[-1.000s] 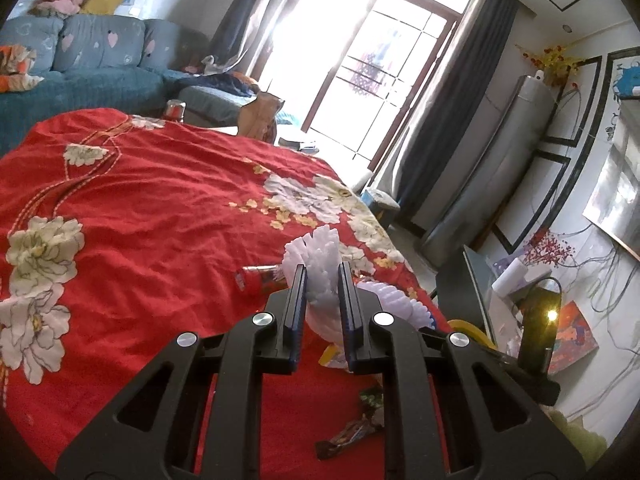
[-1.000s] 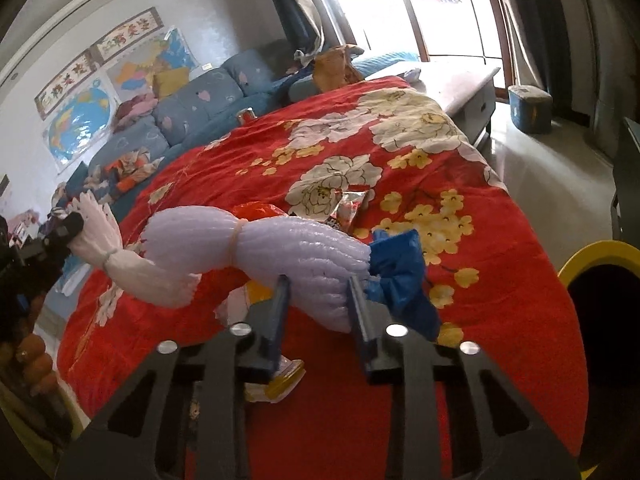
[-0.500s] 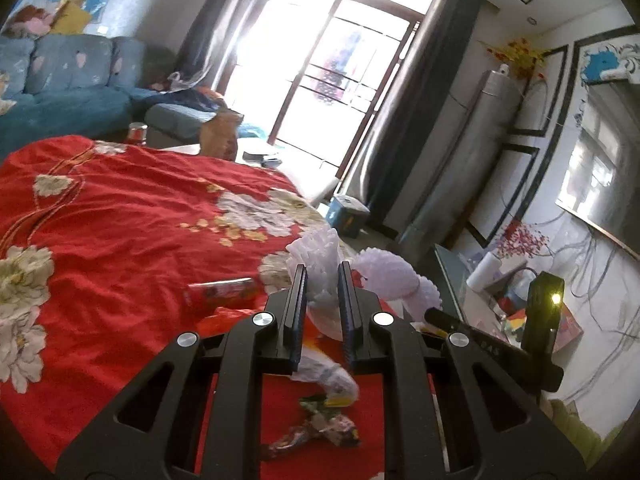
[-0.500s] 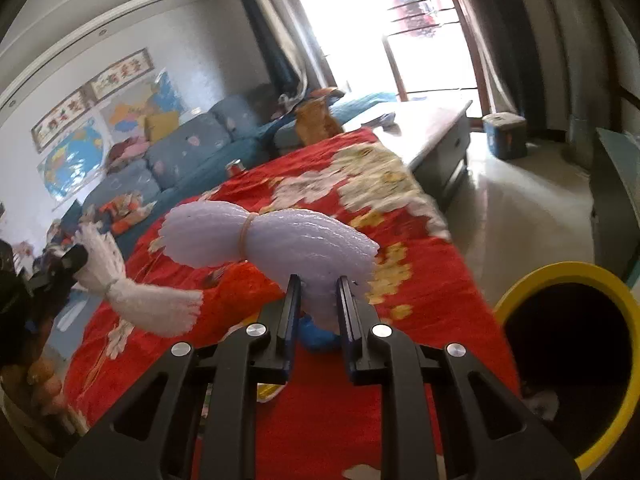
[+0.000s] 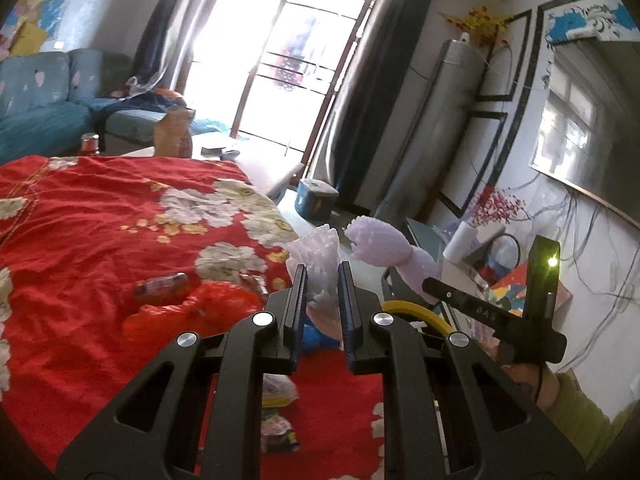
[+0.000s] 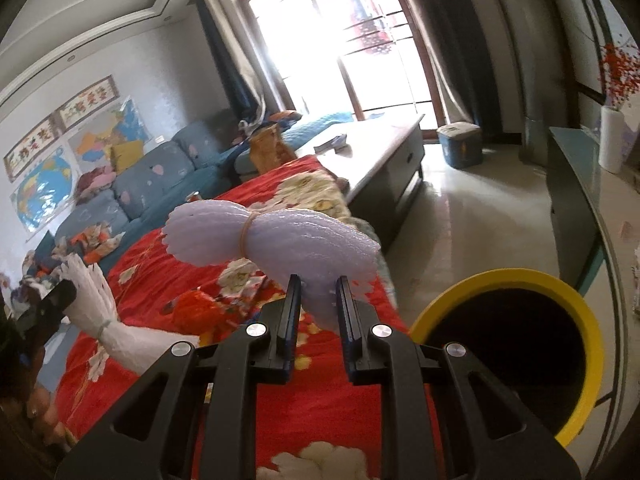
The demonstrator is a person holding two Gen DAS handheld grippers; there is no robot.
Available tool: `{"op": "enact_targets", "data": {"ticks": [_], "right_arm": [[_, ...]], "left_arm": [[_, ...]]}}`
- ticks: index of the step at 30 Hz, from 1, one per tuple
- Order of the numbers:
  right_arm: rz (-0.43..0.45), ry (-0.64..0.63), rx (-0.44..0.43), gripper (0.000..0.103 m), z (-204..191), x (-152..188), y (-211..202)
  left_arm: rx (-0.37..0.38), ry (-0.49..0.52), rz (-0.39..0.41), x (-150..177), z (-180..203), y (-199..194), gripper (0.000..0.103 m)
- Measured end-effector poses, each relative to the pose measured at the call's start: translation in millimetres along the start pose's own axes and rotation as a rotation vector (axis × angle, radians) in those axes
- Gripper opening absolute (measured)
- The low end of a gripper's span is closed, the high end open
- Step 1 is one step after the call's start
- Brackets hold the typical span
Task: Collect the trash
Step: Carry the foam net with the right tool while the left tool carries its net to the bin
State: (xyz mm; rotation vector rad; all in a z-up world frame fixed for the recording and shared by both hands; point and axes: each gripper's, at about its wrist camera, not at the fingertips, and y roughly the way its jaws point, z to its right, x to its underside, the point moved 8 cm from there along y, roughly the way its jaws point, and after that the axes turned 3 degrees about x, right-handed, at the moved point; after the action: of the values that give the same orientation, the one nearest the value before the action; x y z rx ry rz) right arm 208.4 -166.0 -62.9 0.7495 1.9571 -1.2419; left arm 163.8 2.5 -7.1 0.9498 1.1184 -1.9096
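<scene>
Red floral table (image 6: 328,412) below; both claws raised, angled down: left claw (image 5: 322,280) pinches white foam bundle (image 5: 320,252), right claw (image 6: 317,292) pinches lilac foam bundle (image 6: 280,236) (two bundles total), beside one yellow-rimmed bin (image 6: 576,304).

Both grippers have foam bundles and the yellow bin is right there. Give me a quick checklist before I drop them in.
1. Right gripper clamped on lilac foam bundle; jaws just closed further: ok.
2. Left gripper clamped on white foam bundle: ok.
3. Yellow-rimmed bin mouth open, unobstructed: ok.
4. Lilac bundle directly over the bin mouth: not ok, it hangs left of the rim.
5. Room inside bin: cannot tell, interior dark.
6. Red tablecloth cleared: not ok, wrappers remain.
</scene>
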Motion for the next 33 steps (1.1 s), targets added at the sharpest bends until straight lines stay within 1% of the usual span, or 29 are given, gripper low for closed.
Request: {"op": "enact_targets", "data": {"ticks": [6, 18, 33], "right_arm": [[0.011, 0.022, 0.044, 0.017, 25, 0, -9], [0.003, 0.067, 0.133, 0.017, 72, 17, -19], [0.012, 0.121, 0.256, 0.017, 132, 27, -33]], "left_arm": [[0.024, 0.042, -0.023, 6, 21, 15, 0.01], [0.067, 0.114, -0.069, 20, 60, 43, 0.01], [0.121, 0.202, -0.133, 39, 109, 77, 0.01]]}}
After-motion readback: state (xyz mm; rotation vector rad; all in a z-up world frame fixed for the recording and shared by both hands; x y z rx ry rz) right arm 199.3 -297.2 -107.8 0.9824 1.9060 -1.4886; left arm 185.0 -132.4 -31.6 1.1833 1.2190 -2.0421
